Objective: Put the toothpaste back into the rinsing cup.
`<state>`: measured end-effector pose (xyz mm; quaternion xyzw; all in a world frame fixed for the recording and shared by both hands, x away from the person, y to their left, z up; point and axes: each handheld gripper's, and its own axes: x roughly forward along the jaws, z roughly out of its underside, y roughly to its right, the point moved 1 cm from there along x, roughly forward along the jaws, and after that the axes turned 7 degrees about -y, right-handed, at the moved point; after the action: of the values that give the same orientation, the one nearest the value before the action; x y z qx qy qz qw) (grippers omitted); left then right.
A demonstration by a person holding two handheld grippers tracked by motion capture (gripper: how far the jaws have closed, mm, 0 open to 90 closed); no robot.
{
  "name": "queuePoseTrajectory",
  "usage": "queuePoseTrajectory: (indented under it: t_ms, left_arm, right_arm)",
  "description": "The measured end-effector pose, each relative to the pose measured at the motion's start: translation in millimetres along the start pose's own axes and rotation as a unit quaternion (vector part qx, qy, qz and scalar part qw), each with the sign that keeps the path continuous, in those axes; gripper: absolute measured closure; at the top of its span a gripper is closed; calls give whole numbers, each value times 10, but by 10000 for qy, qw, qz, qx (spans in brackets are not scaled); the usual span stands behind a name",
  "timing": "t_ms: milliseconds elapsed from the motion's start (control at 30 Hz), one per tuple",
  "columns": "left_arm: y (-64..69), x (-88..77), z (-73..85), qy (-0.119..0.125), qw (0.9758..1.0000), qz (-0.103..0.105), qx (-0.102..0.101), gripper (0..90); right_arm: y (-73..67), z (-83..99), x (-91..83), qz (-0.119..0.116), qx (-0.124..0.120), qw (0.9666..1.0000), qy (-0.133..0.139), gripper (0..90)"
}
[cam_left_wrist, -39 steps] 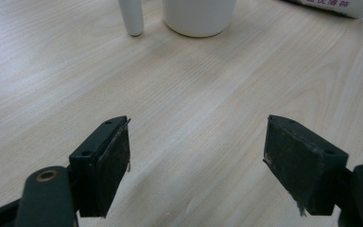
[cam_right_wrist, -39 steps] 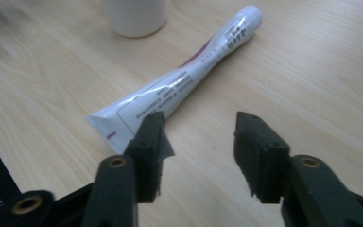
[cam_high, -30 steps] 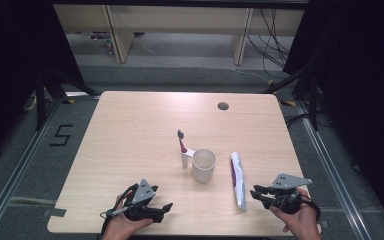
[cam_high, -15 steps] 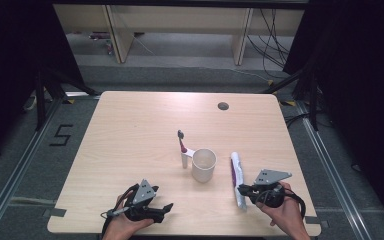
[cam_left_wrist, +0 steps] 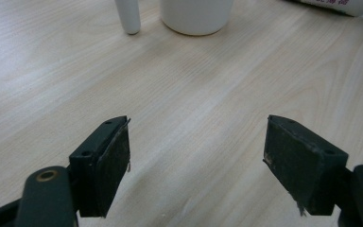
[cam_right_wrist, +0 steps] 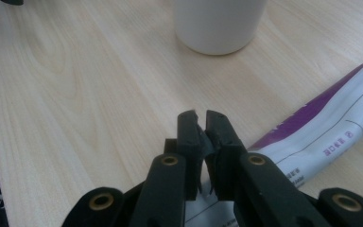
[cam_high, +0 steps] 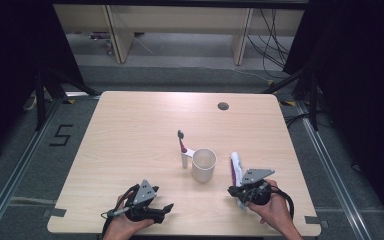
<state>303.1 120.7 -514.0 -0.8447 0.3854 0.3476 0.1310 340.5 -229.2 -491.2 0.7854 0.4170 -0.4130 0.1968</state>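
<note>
A white cup (cam_high: 203,164) stands mid-table, with a toothbrush (cam_high: 181,143) upright in a small white holder just left of it. A white and purple toothpaste tube (cam_high: 235,164) lies to the cup's right. My right gripper (cam_high: 233,190) sits over the tube's near end; its jaws have just been closing and stand shut (cam_right_wrist: 199,121), with nothing seen between the pads. The tube (cam_right_wrist: 331,123) runs under and to the right of them, and the cup (cam_right_wrist: 217,23) is ahead. My left gripper (cam_high: 167,207) rests near the front edge, open (cam_left_wrist: 196,163) and empty, facing the cup (cam_left_wrist: 196,16).
A dark round hole (cam_high: 223,106) sits in the table (cam_high: 130,130) near its far right corner. Beyond the far edge are shelving legs and cables on the floor. The table's front edge runs just under both hands.
My right gripper has moved left and slightly down onto the near end of the toothpaste tube. The left gripper has stayed put.
</note>
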Motion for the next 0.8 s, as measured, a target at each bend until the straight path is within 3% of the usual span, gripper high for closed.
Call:
queuePoseTrajectory:
  t_ms: [333, 433, 567, 600, 700, 800]
  left_arm:
    - [6, 2, 3, -7, 10000, -6, 9, 230]
    - [6, 7, -1, 29, 10000, -17, -30, 230]
    - [2, 4, 3, -7, 10000, -16, 24, 230]
    - [4, -1, -1, -47, 10000, -28, 19, 229]
    - [9, 1, 5, -21, 10000, -24, 22, 230]
    - [8, 2, 1, -17, 10000, -37, 21, 230]
  right_arm:
    - [-13, 44, 14, -95, 49, 9999, -50, 857]
    - [1, 57, 4, -51, -57, 10000, -58, 861]
    - [-5, 103, -22, 11, 82, 9998, -191, 867]
    - [12, 112, -48, -4, -17, 9998, -205, 869]
    - [31, 156, -83, 10, 13, 9998, -175, 873]
    - [49, 215, -132, 9, 64, 9994, -336, 874]
